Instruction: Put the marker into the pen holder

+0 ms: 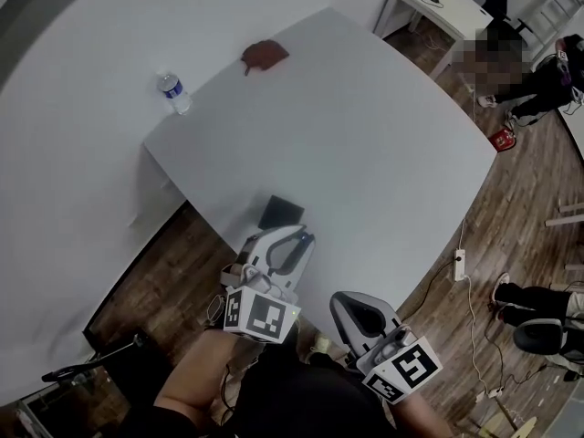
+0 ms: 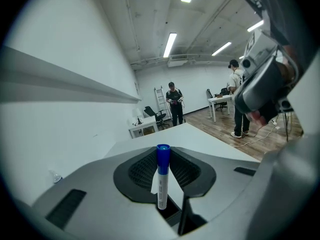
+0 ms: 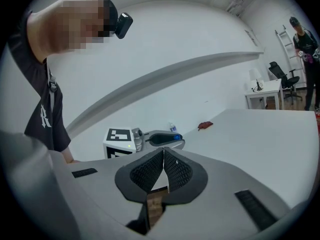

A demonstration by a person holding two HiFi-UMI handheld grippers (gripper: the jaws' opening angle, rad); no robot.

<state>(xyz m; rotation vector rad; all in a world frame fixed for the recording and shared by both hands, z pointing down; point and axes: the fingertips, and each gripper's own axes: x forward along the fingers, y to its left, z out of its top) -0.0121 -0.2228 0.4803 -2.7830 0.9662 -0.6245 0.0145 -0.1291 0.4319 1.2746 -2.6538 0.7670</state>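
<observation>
On the marker (image 2: 162,179), smooth glossy plastic, white at the barrel, blue at the cap. On the left gripper (image 2: 163,158) and the right gripper (image 3: 164,156), matt grey plastic shells. On the fingers (image 2: 142,170), black rubbery pads, finely ribbed. Over the counter (image 1: 365,144), a smooth matt white. On the floor (image 1: 173,272), dark wood planks with a faint sheen. At the bottle (image 1: 175,94), clear shiny plastic. At the rag (image 1: 265,53), crumpled reddish-brown cloth. At the holder (image 1: 280,213), matt black, material unclear.
</observation>
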